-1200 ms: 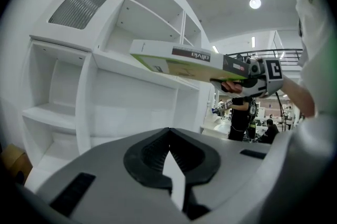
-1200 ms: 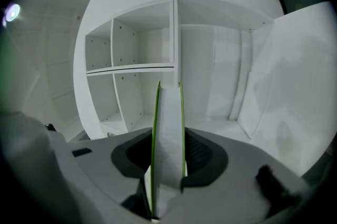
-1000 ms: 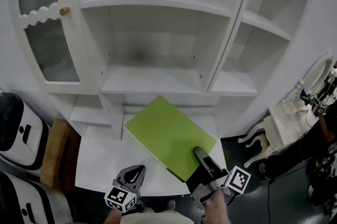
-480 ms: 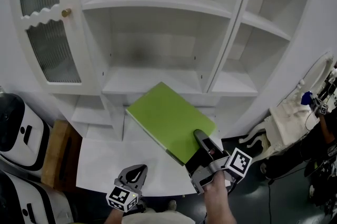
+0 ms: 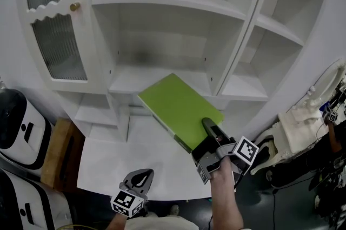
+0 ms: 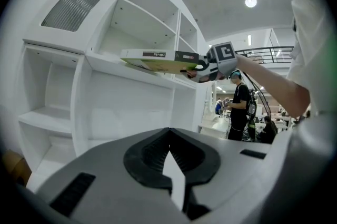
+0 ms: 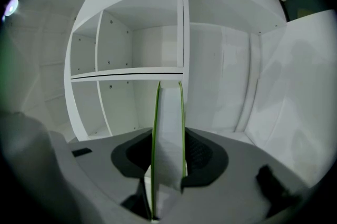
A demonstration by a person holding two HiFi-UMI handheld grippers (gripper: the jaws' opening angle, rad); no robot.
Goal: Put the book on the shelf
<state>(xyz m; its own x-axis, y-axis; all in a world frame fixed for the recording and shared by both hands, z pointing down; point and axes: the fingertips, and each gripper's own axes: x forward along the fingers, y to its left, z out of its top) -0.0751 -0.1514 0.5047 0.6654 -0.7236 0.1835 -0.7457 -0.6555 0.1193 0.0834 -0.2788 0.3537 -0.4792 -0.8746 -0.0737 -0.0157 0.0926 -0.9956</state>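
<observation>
**Book (image 5: pixel 181 111) closing on the shelf (image 5: pixel 135 81)**

On the left, my left tool (image 5: pixel 139 176) hangs clenched and empty at the worktop (image 5: pixel 108 164) edge, parked clear of the carry. Moving right, my right tool (image 5: pixel 208 129) grips the book's near edge and holds it flat in the air, ready to slide in. Since a second ago the book has travelled forward. Its far corner now looks to reach over the shelf lip.

L gripper (image 5: pixel 141 175), R gripper (image 5: pixel 207 125): grey bodies, blk pads (image 7: pixel 204 153), b/w marker cubes (image 5: pixel 246 153).
</observation>
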